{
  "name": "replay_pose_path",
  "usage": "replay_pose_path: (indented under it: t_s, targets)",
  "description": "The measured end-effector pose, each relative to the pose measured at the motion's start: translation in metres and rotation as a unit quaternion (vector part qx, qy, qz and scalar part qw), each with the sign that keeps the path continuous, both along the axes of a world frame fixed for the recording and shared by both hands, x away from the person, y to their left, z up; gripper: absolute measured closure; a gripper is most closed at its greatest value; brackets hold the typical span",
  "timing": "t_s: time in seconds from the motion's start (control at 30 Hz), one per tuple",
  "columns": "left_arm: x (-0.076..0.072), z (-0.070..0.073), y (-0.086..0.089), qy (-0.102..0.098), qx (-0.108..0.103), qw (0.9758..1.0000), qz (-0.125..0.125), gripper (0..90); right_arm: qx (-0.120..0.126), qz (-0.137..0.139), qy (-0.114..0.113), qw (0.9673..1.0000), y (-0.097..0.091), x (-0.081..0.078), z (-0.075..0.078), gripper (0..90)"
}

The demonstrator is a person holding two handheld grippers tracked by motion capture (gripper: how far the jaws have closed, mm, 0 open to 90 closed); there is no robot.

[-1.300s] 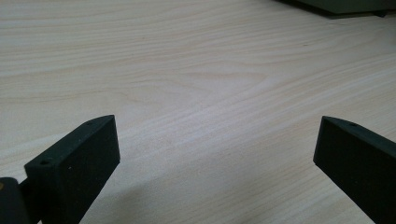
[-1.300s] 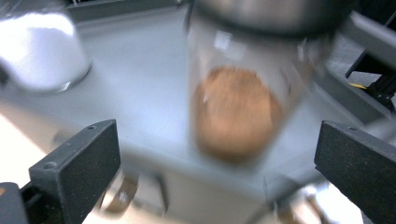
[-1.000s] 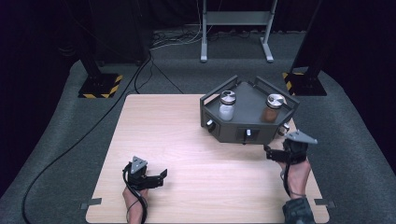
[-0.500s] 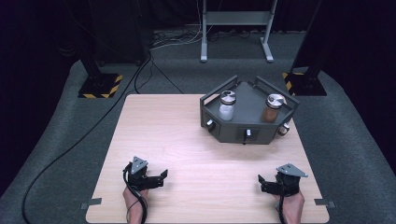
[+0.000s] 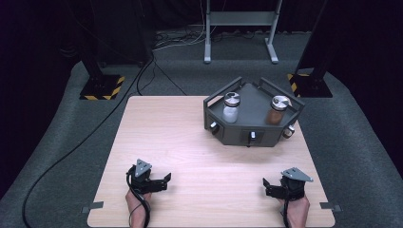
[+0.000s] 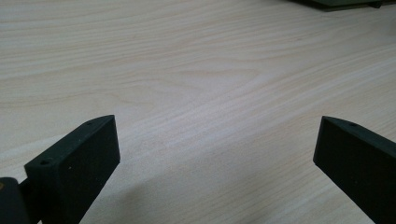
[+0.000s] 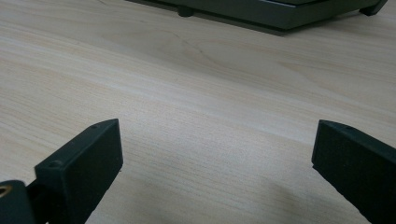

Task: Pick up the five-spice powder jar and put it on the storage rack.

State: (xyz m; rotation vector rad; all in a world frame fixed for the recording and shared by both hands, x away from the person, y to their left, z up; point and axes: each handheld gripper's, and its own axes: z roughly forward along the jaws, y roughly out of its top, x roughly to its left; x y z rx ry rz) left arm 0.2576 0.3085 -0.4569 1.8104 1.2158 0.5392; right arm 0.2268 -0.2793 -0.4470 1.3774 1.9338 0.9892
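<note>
The left gripper point(image 5: 164, 179) rests low over the near left part of the table point(image 5: 190, 142), held by a hand point(image 5: 135, 204) that enters from the near edge, its cable looping back beside the wrist. In the left gripper view point(image 6: 215, 154) its two black jaws stand wide apart with only bare pale wood between them. The right gripper point(image 5: 267, 186) sits at the near right part of the table, held by the other hand point(image 5: 294, 209), with a grey three-cornered plate point(image 5: 297, 174) on top. In the right gripper view point(image 7: 217, 154) its jaws are likewise spread wide over bare wood, gripping nothing. The two grippers lie well apart from each other, roughly level along the near edge. A dark grey tray point(image 5: 252, 135) with raised walls stands on the far right part of the table, ahead of the right gripper and farther ahead and to the right of the left gripper, well apart from both. Its front wall carries small knobs point(image 5: 214, 126). In the right gripper view the lower edge of the tray point(image 7: 261, 14) crosses the top, beyond the jaws; in the left gripper view only a sliver of the tray point(image 6: 341, 3) shows at the top right. Two jars stand upright in the tray, apart from one another: a white jar point(image 5: 231, 110) on the side nearer the left gripper and a brown jar point(image 5: 276, 112) on the side straight ahead of the right gripper, each with a metal lid. Neither jar is touched by a gripper.
</note>
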Motion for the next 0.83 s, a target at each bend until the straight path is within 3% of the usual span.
replay_pose_path:
  t_s: [0.83]
  targets:
    - [0.0006,0.0013,-0.0028,0.004,0.006,1.0000,0.003,0.3,0.010,0.005,0.004,0.9999,-0.0044,0.0017,0.0002,1.2]
